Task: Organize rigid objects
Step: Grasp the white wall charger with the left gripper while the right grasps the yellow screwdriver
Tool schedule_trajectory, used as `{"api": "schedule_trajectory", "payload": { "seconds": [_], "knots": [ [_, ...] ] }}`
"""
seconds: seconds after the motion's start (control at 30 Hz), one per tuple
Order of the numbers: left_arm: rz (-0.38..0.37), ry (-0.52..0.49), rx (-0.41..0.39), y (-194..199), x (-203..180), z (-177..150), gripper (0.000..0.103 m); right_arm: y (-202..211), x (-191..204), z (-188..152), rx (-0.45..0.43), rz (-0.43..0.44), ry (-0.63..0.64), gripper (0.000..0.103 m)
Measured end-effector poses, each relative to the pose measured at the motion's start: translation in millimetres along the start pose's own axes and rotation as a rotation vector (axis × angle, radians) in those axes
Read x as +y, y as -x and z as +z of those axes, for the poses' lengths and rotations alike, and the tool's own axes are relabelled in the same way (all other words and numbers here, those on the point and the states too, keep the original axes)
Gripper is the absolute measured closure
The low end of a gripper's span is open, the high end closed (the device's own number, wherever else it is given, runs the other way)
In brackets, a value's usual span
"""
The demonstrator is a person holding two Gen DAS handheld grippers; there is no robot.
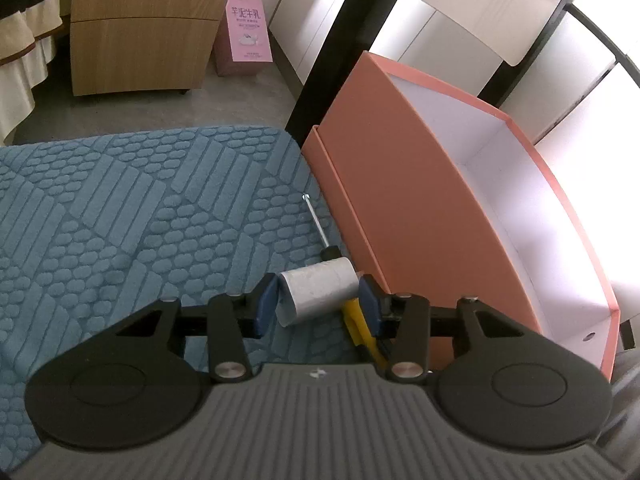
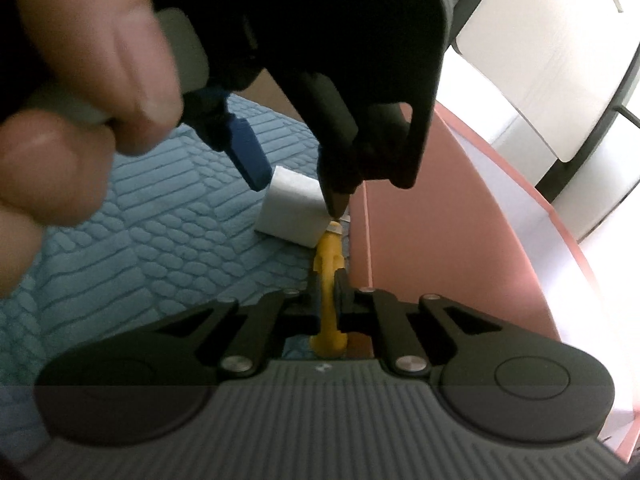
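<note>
On the blue textured mat point(image 1: 140, 220) lies a short silver-white roll point(image 1: 320, 292), right beside a salmon box point(image 1: 400, 180) with a white inside. My left gripper point(image 1: 318, 300) straddles the roll, its blue pads point(image 1: 266, 296) close on either side with a thin gap showing, so it is open. A yellow-handled screwdriver point(image 1: 318, 226) lies along the box wall, its metal shaft pointing away. In the right wrist view my right gripper point(image 2: 329, 300) is shut on the screwdriver's yellow handle point(image 2: 328, 252). The left gripper point(image 2: 298, 196) hangs over the roll point(image 2: 292, 216) just ahead, and a person's hand point(image 2: 80, 100) holds it.
The box point(image 2: 440, 220) stands open-topped at the mat's right edge. Behind it a black frame post point(image 1: 332, 52) rises before white panels. Across the grey floor stand a wooden drawer cabinet point(image 1: 140, 28) and a pink carton point(image 1: 248, 28).
</note>
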State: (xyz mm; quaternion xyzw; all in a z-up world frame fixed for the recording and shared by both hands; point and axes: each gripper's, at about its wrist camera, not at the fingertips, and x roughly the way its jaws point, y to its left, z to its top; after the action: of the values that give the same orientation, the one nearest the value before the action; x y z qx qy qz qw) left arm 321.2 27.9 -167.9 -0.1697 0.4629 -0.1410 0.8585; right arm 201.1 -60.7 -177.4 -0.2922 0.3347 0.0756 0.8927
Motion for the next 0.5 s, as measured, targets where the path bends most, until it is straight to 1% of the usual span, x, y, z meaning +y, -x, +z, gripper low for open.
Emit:
{"api": "schedule_trajectory", "payload": {
  "seconds": [0.07,0.1,0.17,0.23,0.33,0.5],
  "knots": [
    [0.003,0.001,0.002,1.5,0.0,-0.3,0.054,0.3,-3.2,1.4,0.004,0.013,-0.013,0.095],
    [-0.004,0.010,-0.002,3.4,1.3,-0.5,0.058,1.2,-4.0,1.9,0.005,0.019,-0.018,0.095],
    [-0.013,0.033,-0.007,8.8,4.7,0.7,0.075,3.9,-5.3,3.1,-0.001,0.025,-0.020,0.095],
    [0.016,0.038,-0.016,14.4,8.2,1.1,0.086,7.0,-6.9,4.0,-0.001,0.041,-0.034,0.095],
    [0.005,0.081,-0.021,19.8,19.4,-0.7,0.087,13.5,-7.2,4.0,-0.004,0.064,-0.040,0.095],
    [-0.028,0.108,-0.022,24.8,25.7,-4.9,0.086,23.7,-8.0,2.0,0.002,0.096,-0.056,0.094]
  ]
}}
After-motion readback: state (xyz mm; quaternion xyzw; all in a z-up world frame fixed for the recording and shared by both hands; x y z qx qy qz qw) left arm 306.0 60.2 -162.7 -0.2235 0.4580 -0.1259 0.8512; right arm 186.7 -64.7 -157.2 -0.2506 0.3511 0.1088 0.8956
